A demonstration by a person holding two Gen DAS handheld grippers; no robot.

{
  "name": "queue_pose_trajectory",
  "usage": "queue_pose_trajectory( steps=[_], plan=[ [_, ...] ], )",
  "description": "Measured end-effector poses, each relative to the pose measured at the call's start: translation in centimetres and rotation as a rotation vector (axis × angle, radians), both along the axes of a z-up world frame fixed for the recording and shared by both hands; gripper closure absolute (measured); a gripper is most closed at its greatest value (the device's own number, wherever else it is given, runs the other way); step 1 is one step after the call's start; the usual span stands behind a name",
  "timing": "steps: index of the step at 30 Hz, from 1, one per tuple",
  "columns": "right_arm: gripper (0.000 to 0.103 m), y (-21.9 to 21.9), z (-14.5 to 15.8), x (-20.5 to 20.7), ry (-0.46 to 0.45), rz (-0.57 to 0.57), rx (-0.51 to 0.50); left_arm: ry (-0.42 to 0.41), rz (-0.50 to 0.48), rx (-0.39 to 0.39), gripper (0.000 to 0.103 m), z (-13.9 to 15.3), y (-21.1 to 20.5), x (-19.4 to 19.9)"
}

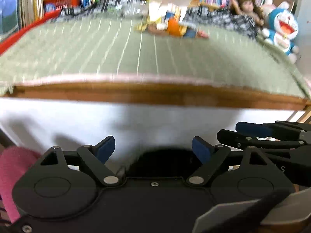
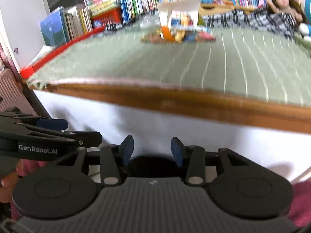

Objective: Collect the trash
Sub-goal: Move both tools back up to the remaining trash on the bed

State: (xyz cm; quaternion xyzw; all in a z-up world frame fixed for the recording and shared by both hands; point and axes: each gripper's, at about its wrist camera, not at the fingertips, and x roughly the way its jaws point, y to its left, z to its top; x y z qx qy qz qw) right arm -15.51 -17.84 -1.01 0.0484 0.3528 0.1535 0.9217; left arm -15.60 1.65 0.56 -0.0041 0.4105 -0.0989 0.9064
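Both grippers hang low before the counter's (image 2: 194,104) wooden edge, empty: the left gripper (image 1: 153,149) spread wide, the right gripper (image 2: 152,149) parted too. The trash (image 2: 176,33), blurred wrappers, lies far back on the green cloth (image 1: 136,58), near a doll (image 2: 281,5).

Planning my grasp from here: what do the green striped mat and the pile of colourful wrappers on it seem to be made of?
The green striped mat looks like woven cloth or straw, matte, with a frayed pale front edge. The pile of colourful wrappers looks like thin printed plastic or paper packaging under a white carton-like piece; blur leaves that open. Both the left gripper and right gripper are open, empty.
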Motion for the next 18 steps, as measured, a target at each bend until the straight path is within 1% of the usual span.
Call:
queue_pose_trajectory(
  steps=[6,11,14,18],
  plan=[
    [0.039,0.1,3.4,1.4,-0.098,0.002,-0.010,-0.110,-0.019,-0.013,0.013,3.8,0.5,1.3],
    [0.038,0.1,5.2,3.5,-0.156,-0.006,-0.055,-0.178,-0.006,-0.027,0.013,6.0,0.4,4.0],
    [0.038,-0.1,5.8,4.9,-0.178,-0.024,-0.072,-0.209,0.006,-0.026,0.012,6.7,0.3,5.8],
    [0.038,-0.7,6.3,6.9,-0.188,-0.052,-0.082,-0.218,0.026,-0.038,0.012,7.1,0.2,8.8]
  ],
)
